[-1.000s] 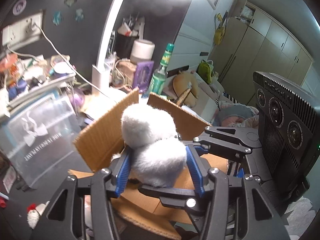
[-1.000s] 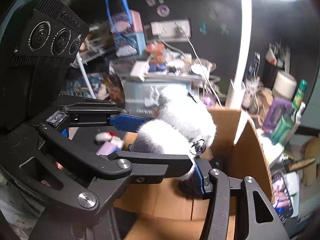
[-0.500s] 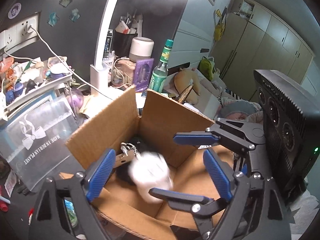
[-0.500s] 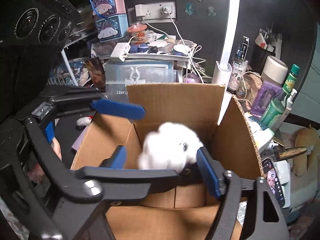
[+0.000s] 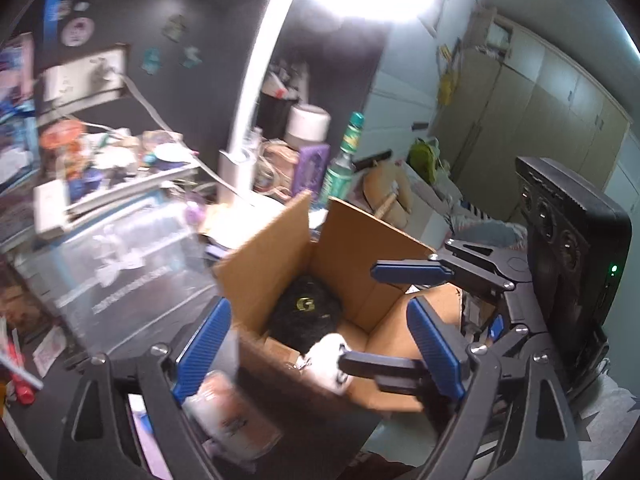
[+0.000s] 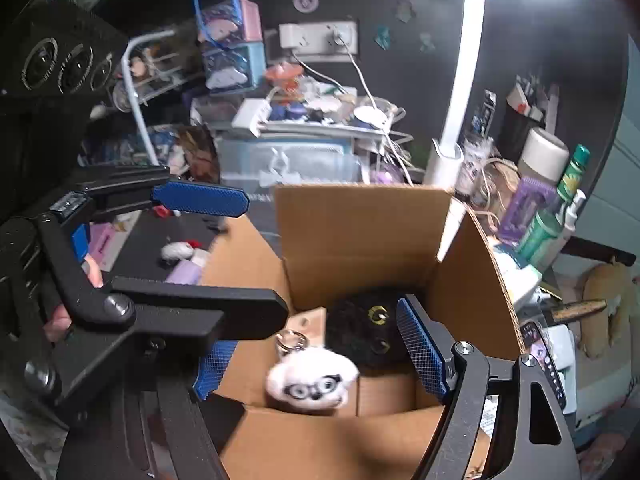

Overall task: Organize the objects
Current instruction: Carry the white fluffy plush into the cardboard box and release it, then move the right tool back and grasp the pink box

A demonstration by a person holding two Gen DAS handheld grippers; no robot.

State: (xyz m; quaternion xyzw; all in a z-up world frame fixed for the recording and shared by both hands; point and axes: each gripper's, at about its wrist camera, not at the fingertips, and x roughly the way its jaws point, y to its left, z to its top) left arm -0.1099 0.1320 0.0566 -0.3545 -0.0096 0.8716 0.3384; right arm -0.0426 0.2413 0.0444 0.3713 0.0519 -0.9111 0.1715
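Note:
An open cardboard box (image 6: 360,224) (image 5: 360,240) stands on the dark desk. Inside lie a white plush toy with glasses and a key ring (image 6: 312,384) (image 5: 326,358) and a black plush toy (image 6: 364,332) (image 5: 306,314) behind it. My left gripper (image 5: 320,344) is open and empty above the box's near left corner. My right gripper (image 6: 320,352) is open and empty above the box, its fingers either side of the white toy without touching it. The left gripper also shows in the right wrist view (image 6: 200,200), at the left of the box.
A white lamp post (image 6: 460,92) stands behind the box. A clear plastic storage bin (image 6: 288,160) and cluttered shelves sit at the back left. Bottles (image 6: 560,208) and a purple box crowd the right. A small white toy (image 6: 176,250) lies on the desk at left.
Both grippers held the white plush above the box, then opened. The plush dropped into the box and now rests on its bottom. Both grippers have pulled back a little.

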